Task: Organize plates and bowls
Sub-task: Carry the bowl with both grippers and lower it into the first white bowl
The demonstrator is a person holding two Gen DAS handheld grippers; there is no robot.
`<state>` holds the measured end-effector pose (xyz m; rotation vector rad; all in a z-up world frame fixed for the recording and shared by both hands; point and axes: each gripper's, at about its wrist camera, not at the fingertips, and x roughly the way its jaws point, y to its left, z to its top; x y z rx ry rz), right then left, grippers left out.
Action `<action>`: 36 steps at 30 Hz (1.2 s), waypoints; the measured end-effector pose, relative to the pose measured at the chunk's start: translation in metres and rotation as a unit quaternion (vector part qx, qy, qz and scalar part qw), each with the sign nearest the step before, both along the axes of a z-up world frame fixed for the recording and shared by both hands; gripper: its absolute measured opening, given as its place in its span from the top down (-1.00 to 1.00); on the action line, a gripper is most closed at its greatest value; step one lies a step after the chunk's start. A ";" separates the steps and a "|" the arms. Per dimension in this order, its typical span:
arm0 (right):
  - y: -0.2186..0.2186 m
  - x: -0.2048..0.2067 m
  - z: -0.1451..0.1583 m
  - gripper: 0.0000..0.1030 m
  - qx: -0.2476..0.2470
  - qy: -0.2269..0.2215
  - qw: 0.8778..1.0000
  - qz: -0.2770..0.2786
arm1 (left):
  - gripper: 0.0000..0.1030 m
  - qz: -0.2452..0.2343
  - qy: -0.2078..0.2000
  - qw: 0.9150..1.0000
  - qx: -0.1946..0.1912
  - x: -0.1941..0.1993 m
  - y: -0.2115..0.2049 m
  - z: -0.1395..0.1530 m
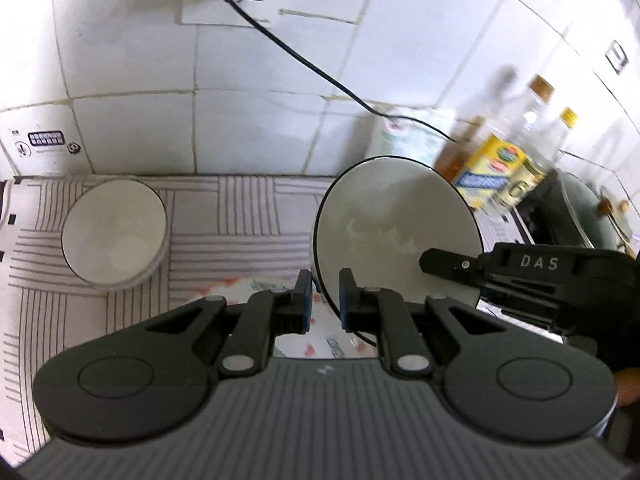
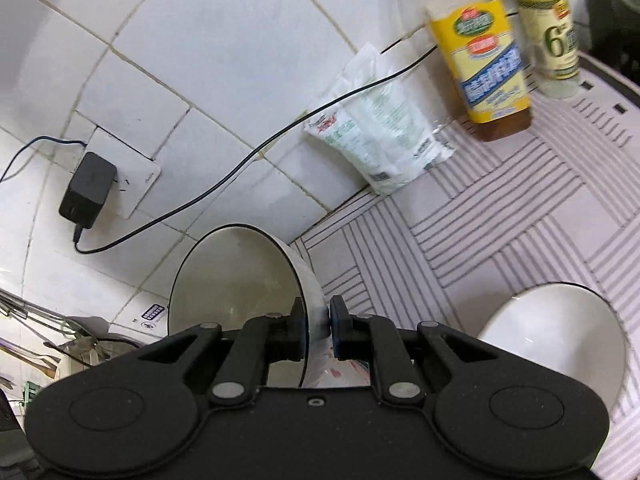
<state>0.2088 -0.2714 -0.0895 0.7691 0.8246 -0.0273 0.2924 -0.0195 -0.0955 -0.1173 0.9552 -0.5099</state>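
Two tongs held one black-rimmed bowl (image 1: pixel 384 220) between them: the left tongs (image 1: pixel 325 300) were closed on its near rim, and the right tongs (image 1: pixel 430 258) pinched its rim from the other side. In the right wrist view the right tongs (image 2: pixel 318 326) clamped the thin wall of the bowl (image 2: pixel 236 272), which stood tilted on edge and clear of the worktop (image 2: pixel 500 208). Both grips covered only a narrow strip of smooth glazed rim, so the main risk was judged to be slippage: any unequal pull or twist between the two hands could lever the rim out of one pair of pads and drop the bowl onto the worktop or onto the patterned dish (image 1: pixel 320 328) lying just below it. A second hazard was the black cable (image 2: pixel 224 180) hanging across the tiled wall behind the bowl; a lift toward the wall could snag it. The bottles (image 1: pixel 516 152) and the packet (image 2: pixel 380 128) stood close on the right side and could be knocked over by a swing that way. Open room lay in the middle of the striped worktop mat, between the held bowl and the stacked white bowls (image 1: pixel 116 232) on the left. Another white bowl (image 2: pixel 556 332) sat near the right tongs and limited travel on that side.
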 end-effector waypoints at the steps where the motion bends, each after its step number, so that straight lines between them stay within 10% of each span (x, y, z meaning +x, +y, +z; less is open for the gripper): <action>1: -0.001 -0.007 0.003 0.69 -0.003 0.001 1.000 -0.001 | 0.77 -0.004 0.002 1.000 -0.001 -0.004 -0.001 0.002; 21: -0.060 -0.104 0.000 0.68 -0.006 0.015 0.997 -0.070 | 0.78 -0.110 0.042 0.993 -0.014 -0.060 -0.068 0.001; 36: -0.091 -0.098 -0.039 0.67 -0.043 0.023 0.997 -0.058 | 0.78 -0.140 0.114 0.983 0.027 -0.047 -0.116 -0.041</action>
